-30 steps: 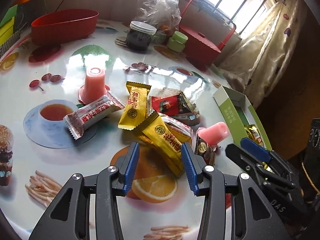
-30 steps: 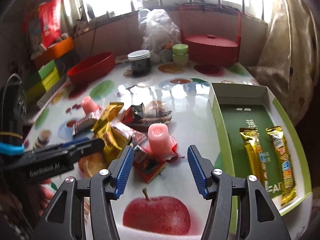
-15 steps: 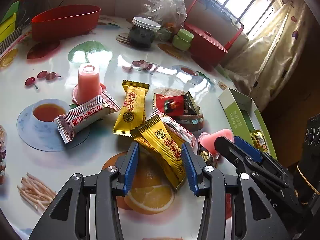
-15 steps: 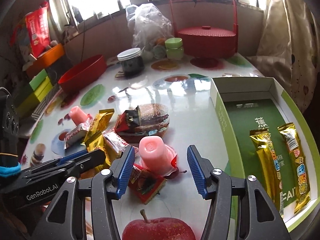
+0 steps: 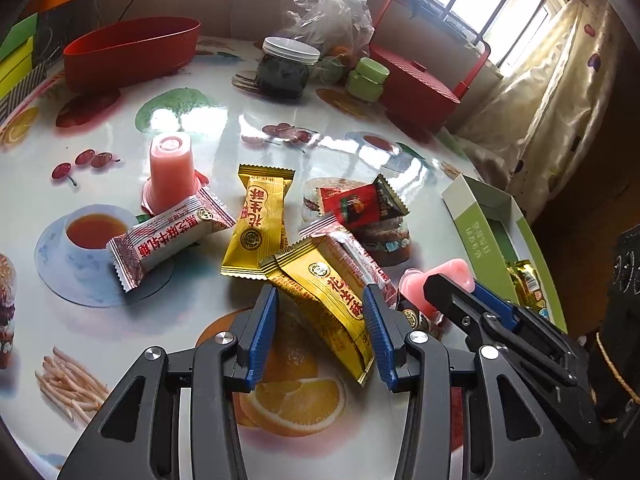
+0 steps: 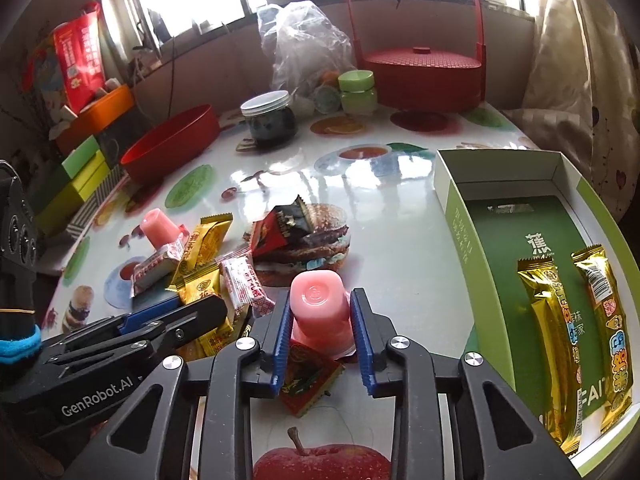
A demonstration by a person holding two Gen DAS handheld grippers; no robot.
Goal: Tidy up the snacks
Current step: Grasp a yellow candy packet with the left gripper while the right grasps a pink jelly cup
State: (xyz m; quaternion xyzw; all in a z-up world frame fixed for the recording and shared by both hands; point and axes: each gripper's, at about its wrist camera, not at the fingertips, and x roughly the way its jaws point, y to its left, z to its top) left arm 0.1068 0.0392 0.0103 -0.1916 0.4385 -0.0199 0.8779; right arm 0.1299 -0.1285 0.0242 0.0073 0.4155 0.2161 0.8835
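Note:
A pile of wrapped snacks lies mid-table. My left gripper (image 5: 320, 312) is open around a yellow peanut-candy packet (image 5: 324, 292); its pads stand beside it, apart. My right gripper (image 6: 320, 312) is shut on a pink jelly cup (image 6: 318, 308), which stands upside down on the table; the cup also shows in the left wrist view (image 5: 434, 284). A second pink jelly cup (image 5: 170, 172), a white-and-red packet (image 5: 172, 236), another yellow packet (image 5: 258, 220) and a red packet (image 5: 356, 204) lie further out. A green box (image 6: 460, 232) at the right holds two gold bars (image 6: 552, 340).
A red oval bowl (image 5: 132, 50), a dark jar with a white lid (image 5: 286, 68), a small green jar (image 5: 368, 80), a plastic bag (image 5: 328, 8) and a red lidded basket (image 6: 420, 68) stand at the back. A flat red packet (image 6: 308, 380) lies under my right gripper.
My right gripper has moved forward and closed on the pink jelly cup. My left gripper has moved forward so its pads flank the yellow packet.

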